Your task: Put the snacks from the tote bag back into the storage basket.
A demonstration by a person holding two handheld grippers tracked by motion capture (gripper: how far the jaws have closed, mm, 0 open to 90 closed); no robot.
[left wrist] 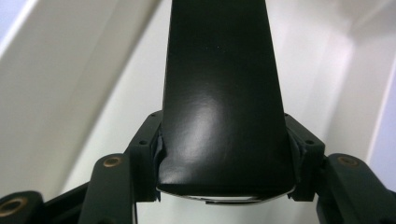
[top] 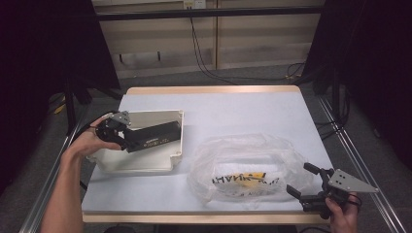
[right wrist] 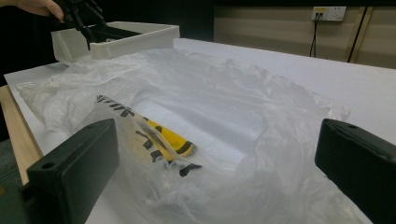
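High view: left gripper (top: 127,141) at left of table (top: 243,107), held by left hand (top: 92,138), clamped on end of long black box (top: 153,136). Box slants out from jaws over white tray (top: 167,162), far end near tray's right wall. Right gripper (top: 300,180) at bottom right in right hand (top: 342,216), jaws spread wide, pointing at crumpled clear plastic bag (top: 248,167) w/ yellow and black print, just ahead of jaws.

Left gripper view: black box (left wrist: 224,93) pinched between jaws, running straight ahead; white tray walls (left wrist: 70,84) on both sides.

Right gripper view: jaws wide apart, nothing between pads. Plastic bag (right wrist: 210,107) directly in front, touching or nearly touching left jaw. Beyond it, white tray (right wrist: 135,39) w/ other gripper (right wrist: 86,21) at far left.
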